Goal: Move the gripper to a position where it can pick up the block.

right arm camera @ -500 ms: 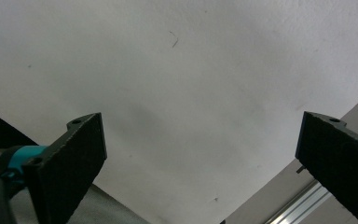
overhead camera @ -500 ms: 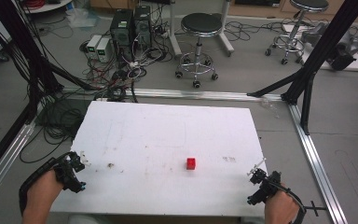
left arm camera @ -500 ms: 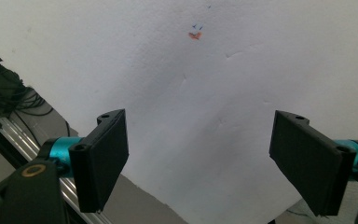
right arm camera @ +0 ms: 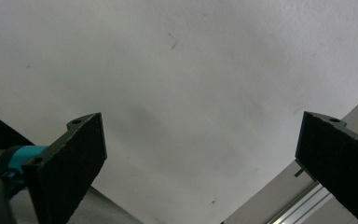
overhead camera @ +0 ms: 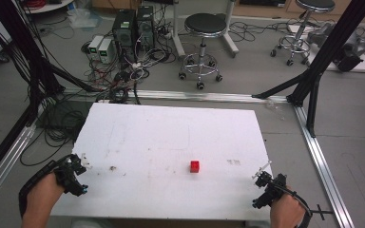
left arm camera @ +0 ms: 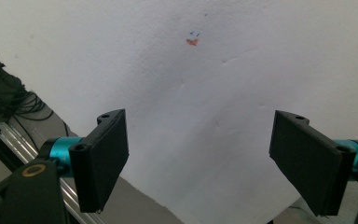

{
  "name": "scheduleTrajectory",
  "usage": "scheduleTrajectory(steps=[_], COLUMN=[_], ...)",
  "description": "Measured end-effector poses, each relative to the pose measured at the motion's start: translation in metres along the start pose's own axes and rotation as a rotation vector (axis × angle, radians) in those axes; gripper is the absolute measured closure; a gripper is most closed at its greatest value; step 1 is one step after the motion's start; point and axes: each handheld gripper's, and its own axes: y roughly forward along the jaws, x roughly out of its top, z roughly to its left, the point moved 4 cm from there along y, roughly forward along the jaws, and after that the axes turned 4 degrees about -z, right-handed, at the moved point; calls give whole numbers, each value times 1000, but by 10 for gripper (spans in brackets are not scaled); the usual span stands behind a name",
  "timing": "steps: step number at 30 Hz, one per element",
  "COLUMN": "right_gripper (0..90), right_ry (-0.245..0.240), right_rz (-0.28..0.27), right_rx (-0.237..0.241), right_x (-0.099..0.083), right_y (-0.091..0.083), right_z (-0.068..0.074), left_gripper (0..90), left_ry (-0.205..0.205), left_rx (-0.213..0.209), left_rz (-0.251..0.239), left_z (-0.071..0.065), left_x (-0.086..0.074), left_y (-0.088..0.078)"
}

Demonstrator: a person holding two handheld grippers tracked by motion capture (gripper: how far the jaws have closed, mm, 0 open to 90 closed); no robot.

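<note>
A small red cube (overhead camera: 195,166) sits alone on the white table (overhead camera: 171,137), right of centre and toward the near edge. My left gripper (overhead camera: 78,171) rests at the table's near left corner, held by a hand. In the left gripper view its two black jaws stand wide apart over bare white board, so the left gripper (left arm camera: 198,158) is open with nothing between them. My right gripper (overhead camera: 264,183) is at the near right corner, to the right of the cube and apart from it. The right gripper (right arm camera: 200,158) is also open and empty.
Aluminium frame rails (overhead camera: 321,156) run along the table's right and far sides, with black struts (overhead camera: 313,76) rising at the back right. Cables and computer boxes (overhead camera: 128,28) lie on the floor behind, with two stools (overhead camera: 204,28). A faint orange-blue mark (left arm camera: 192,38) is on the board.
Both grippers stay at the near corners, with only slight shifts. The red cube has not moved.
</note>
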Motion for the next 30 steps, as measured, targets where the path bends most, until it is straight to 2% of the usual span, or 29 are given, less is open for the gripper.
scheduleTrajectory(steps=[4, 10, 13, 16, 18, 20, 23, 26, 30], right_gripper=[9, 9, 9, 8, 8, 9, 9, 9, 9], right_ry=[-17, -29, -60, -103, -109, -105, -135, -189, -250], right_rz=[-12, -56, -74, -99, -129, -164, -187, -198, -209], right_rx=[-7, 13, 19, 1, 9, 11, 4, 11, 46], right_x=[1, -4, -6, -5, -2, 3, 14, 31, 55], right_y=[-2, -7, -8, -11, -14, -20, -29, -39, -52], right_z=[-3, -19, -28, -39, -46, -55, -63, -66, -64], left_gripper=[199, 199, 199, 199, 199, 200, 200, 200, 199], left_ry=[-20, -16, -21, -26, -27, -28, -30, -31, -26], left_rx=[6, 8, 7, 11, 11, 12, 9, 9, 4], left_rz=[-17, -18, -22, -25, -13, -14, -19, -16, -19], left_z=[1, 2, 2, 2, 2, 2, 2, 2, 2], left_x=[-2, -4, -4, -5, -6, -6, -6, -6, -5], left_y=[-2, -4, -4, -3, -2, -1, 0, -1, 0])
